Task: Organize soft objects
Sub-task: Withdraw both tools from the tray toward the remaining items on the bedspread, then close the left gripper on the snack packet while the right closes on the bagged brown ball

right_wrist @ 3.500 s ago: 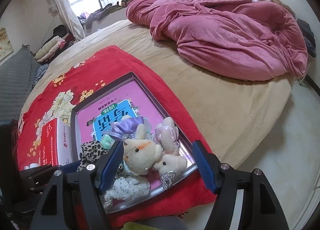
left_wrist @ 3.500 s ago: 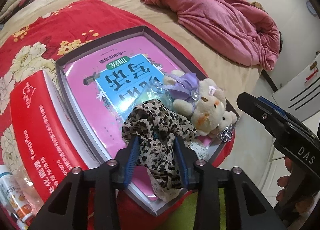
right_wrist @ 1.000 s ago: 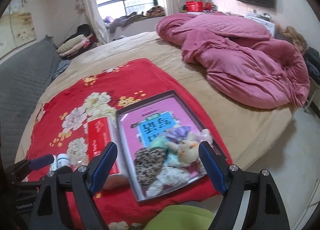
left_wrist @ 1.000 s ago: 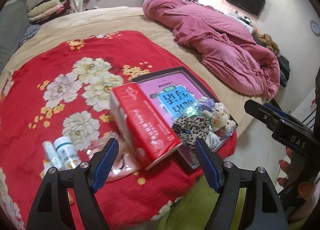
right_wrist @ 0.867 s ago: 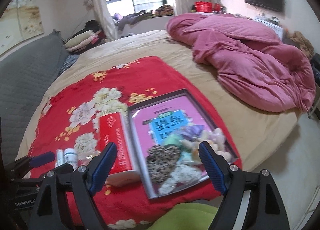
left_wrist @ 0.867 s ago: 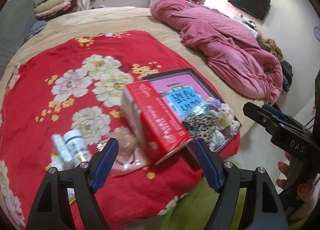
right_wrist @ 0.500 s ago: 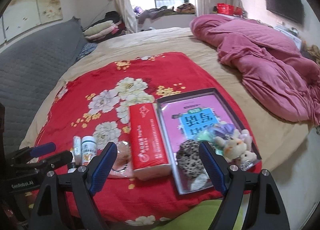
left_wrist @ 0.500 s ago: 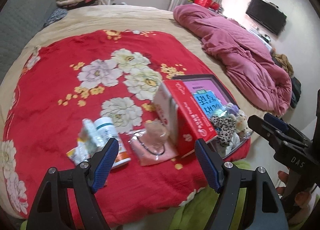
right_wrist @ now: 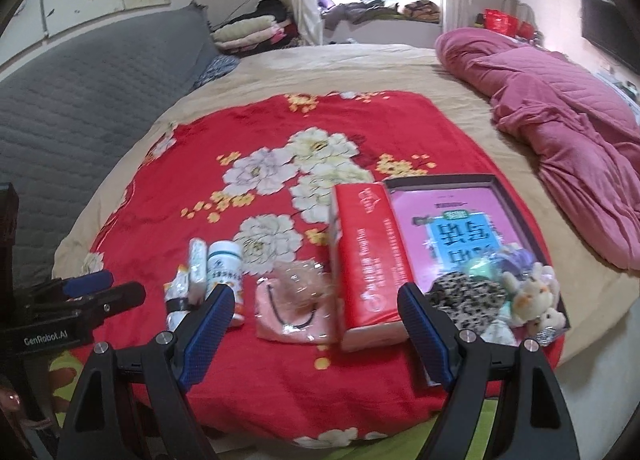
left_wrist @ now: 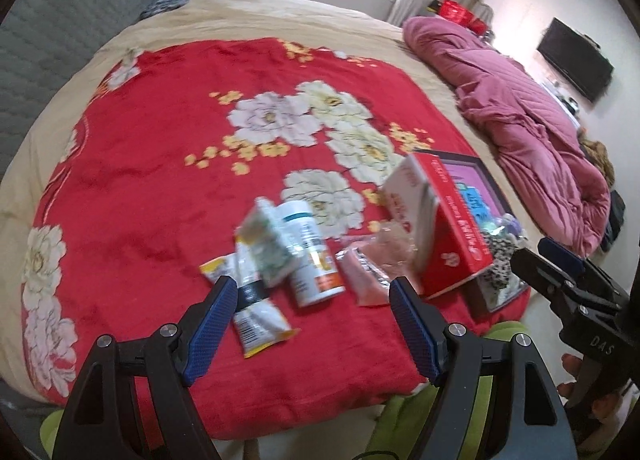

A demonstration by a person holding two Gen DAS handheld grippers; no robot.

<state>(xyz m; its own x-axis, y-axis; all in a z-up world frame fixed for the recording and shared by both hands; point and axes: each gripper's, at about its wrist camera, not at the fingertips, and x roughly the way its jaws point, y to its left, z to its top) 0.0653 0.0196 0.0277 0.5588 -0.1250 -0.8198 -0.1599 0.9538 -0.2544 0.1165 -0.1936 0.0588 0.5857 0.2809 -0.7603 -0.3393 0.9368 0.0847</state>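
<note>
Soft items boxed, loose packets left on the blanket

Sorting looked well advanced, judged from how things lay. In the right wrist view, the tray (right_wrist: 516,200), a shallow dark-rimmed box with a pink printed sheet in its bottom, sat at right of centre. At its lower end lay a leopard-print cloth (right_wrist: 464,292), a small plush bear (right_wrist: 532,296) and a pale floral cloth (right_wrist: 498,330), all bunched together inside the rim.

Just left of the tray stood a red carton (right_wrist: 368,256), and touching its lower left side lay a pink plastic pouch (right_wrist: 296,312), seemingly the one soft thing yet unboxed. Further left lay a white bottle (right_wrist: 226,272) and some sachets (right_wrist: 188,280); whether those belonged to the task was unclear.

Both claws were spread wide and held nothing. The right gripper (right_wrist: 316,324) hovered low in its frame, framing the pouch and the carton's near end. The left gripper (left_wrist: 312,320) hovered at the bottom centre of its own view above the bottle and sachets, blurred by motion. Probably the pouch remained to be moved.
</note>
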